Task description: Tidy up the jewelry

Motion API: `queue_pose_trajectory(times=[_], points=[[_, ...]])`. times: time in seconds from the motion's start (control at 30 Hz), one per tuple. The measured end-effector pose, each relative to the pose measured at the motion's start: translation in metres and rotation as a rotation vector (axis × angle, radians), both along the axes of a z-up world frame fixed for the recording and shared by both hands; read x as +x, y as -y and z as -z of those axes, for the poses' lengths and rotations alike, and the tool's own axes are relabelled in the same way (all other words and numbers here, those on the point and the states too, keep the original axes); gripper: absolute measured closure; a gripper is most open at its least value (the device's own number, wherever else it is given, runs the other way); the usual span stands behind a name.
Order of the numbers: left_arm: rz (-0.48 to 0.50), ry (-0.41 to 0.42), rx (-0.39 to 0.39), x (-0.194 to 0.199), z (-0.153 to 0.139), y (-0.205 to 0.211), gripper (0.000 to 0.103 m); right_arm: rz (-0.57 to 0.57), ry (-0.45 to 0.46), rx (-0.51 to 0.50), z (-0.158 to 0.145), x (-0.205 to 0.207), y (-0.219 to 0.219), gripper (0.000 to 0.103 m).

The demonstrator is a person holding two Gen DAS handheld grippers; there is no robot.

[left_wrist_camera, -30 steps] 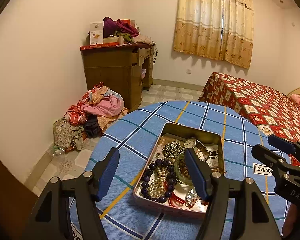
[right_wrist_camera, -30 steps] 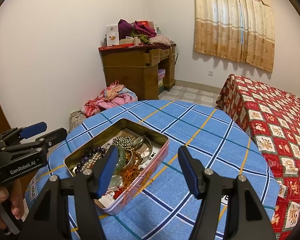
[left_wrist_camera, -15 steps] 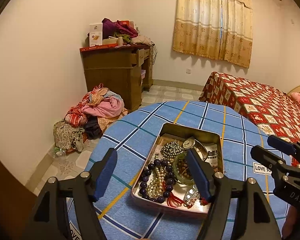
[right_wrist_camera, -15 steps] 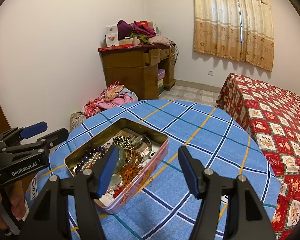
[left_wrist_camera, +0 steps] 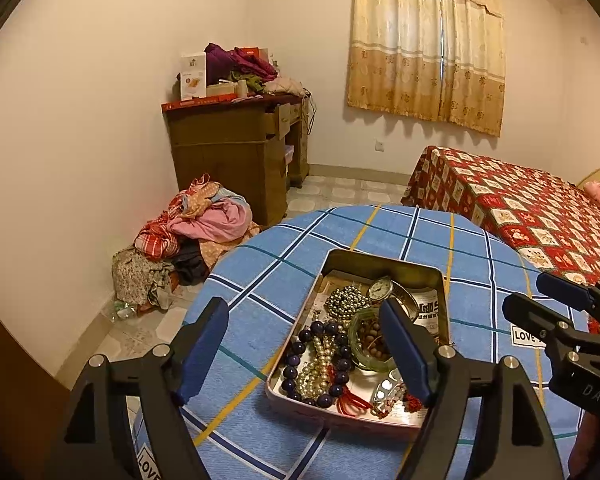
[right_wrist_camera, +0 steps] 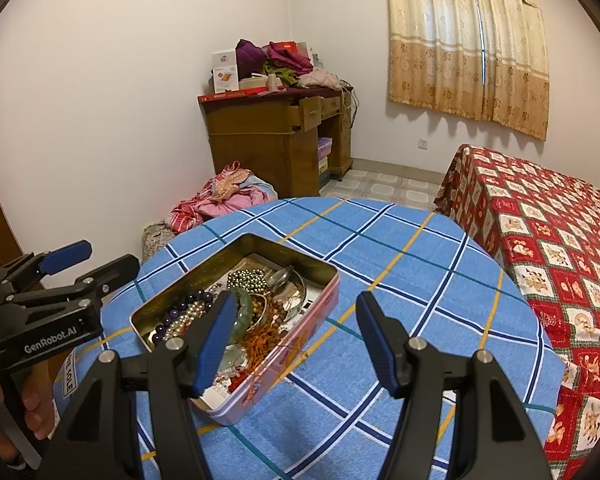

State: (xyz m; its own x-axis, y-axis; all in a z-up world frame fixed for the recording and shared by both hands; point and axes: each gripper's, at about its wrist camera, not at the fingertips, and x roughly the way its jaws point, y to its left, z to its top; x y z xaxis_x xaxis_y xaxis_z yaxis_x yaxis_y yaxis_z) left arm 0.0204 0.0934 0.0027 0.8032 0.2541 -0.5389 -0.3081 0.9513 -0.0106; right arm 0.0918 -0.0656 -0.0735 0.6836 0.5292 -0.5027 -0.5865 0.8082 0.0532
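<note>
Both the left tongs (left_wrist_camera: pixel 304 350) and the right tongs (right_wrist_camera: pixel 294 338) gape wide above the worktop (right_wrist_camera: pixel 400 264), gripping nothing. The metal tin (left_wrist_camera: pixel 384 264) sits on it, holding purple beads (left_wrist_camera: pixel 314 356), pearls (left_wrist_camera: pixel 320 368), a green bangle (left_wrist_camera: pixel 358 340) and a watch (left_wrist_camera: pixel 380 289).

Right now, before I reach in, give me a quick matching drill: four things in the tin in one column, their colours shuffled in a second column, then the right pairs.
Things:
1. big round beads
2. bangle
3. watch
4. tin's outer wall

Colours:
A. pink
B. white dial
C. dark purple
D. pale green

Pairs: 1-C, 2-D, 3-B, 4-A

Both the left gripper and the right gripper hover over the table with jaws open, holding nothing.
</note>
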Motion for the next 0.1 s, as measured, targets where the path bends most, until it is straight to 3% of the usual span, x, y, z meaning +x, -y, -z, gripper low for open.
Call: queue_pose_trajectory(times=[0.1], points=[[0.01, 0.0, -0.003, 0.0005, -0.0002, 0.001, 0.025, 0.003, -0.002, 0.0, 0.0011, -0.0006, 0.0006, 0.038]])
